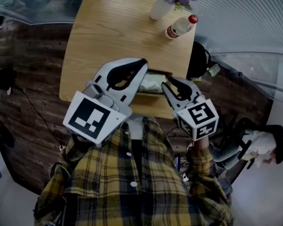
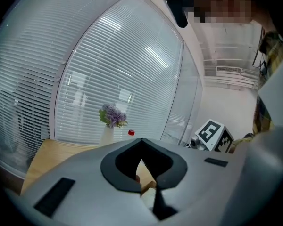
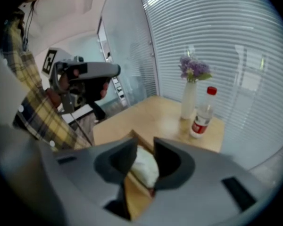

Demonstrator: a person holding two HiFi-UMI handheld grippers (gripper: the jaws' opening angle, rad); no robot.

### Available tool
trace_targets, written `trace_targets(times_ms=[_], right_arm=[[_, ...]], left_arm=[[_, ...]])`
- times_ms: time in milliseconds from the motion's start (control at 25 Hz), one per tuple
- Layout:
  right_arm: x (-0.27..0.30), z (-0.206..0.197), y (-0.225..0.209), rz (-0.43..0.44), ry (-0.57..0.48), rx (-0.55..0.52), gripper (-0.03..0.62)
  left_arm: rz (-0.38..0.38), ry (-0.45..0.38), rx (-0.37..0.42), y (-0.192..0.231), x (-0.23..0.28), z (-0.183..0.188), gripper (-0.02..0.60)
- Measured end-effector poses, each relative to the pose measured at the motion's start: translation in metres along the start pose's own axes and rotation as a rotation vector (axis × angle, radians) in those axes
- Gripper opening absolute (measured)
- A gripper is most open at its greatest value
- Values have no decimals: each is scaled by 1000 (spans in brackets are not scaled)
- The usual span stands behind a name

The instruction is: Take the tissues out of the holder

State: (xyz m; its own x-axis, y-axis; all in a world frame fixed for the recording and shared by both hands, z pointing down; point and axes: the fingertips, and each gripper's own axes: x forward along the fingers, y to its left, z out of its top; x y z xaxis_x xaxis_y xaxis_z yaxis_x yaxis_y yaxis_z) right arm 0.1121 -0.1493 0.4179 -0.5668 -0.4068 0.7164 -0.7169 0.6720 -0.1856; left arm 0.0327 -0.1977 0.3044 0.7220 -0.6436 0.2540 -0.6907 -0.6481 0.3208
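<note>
A wooden tissue holder (image 1: 153,96) sits at the near edge of the wooden table (image 1: 108,32), with a white pack of tissues (image 1: 151,82) lying in it. My left gripper (image 1: 144,61) hangs over the holder's far left side, jaws shut with nothing between them; its tips meet in the left gripper view (image 2: 141,140). My right gripper (image 1: 166,84) is at the holder's right end, open. In the right gripper view the tissues (image 3: 145,166) show through the gap between its jaws (image 3: 145,142), just beyond them and untouched, inside the holder (image 3: 137,202).
A white vase of purple flowers (image 1: 160,6) and a red-capped bottle (image 1: 180,26) stand at the table's far right corner. A black bag (image 1: 198,60) lies off the right edge. A seated person (image 1: 262,142) is at lower right. Slatted blinds curve behind the table.
</note>
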Motion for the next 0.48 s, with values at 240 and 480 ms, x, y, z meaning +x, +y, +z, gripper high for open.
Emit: trace_targets(times_ms=[240,480], right_arm=[[13,-26,4,52,123,-31,138],[26,-52,4,73,224,-56,143]], left_arm=[[22,8,-21,7,-5,-6,8],[34,15,-31,12,-9,-12,8]])
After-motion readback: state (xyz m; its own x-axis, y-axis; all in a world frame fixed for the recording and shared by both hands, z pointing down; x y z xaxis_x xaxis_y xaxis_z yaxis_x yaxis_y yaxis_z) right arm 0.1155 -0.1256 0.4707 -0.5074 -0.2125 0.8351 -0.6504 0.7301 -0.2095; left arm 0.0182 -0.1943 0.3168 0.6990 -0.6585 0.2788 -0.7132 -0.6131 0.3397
